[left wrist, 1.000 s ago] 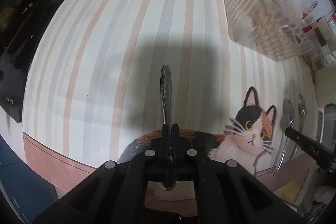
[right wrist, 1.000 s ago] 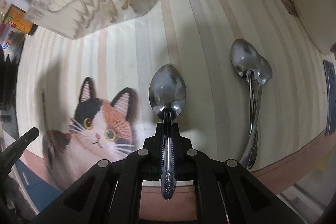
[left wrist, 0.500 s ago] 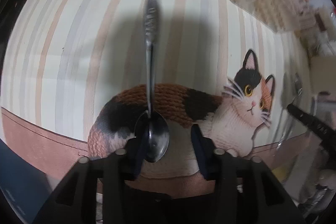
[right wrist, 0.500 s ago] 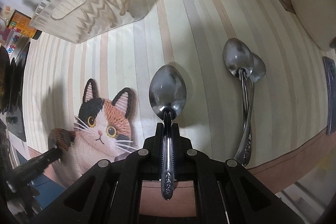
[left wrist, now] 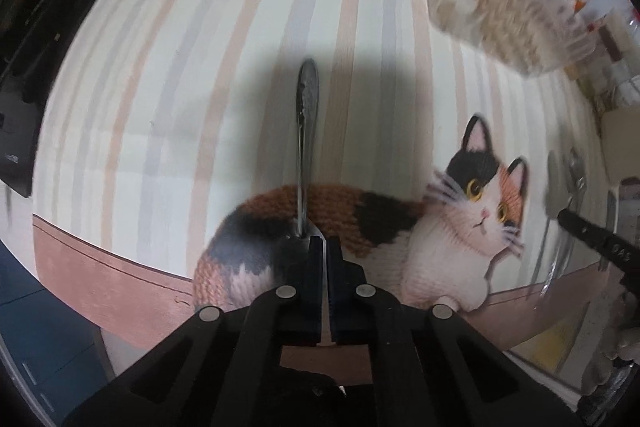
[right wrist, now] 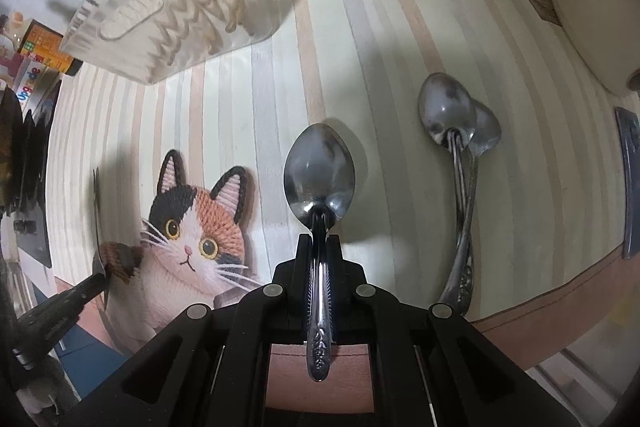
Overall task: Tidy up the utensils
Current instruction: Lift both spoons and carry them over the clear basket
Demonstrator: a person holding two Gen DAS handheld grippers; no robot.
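Below, glossy oval steel spoon [right wrist: 319, 175] clamped in right gripper [right wrist: 319, 239], left gripper [left wrist: 324, 243] closed, knitted-look cat mat [right wrist: 192, 227].

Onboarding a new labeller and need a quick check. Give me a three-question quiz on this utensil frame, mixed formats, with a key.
1. True or false: the right gripper is shut on the handle of a spoon, with the bowl pointing forward.
2. In the right wrist view, how many loose spoons lie to the right of the held one?
3. In that same view, where is the cat picture relative to the held spoon? A) to its left B) to its right C) under the loose spoons

Key: 1 true; 2 two, overlapping; 3 A.
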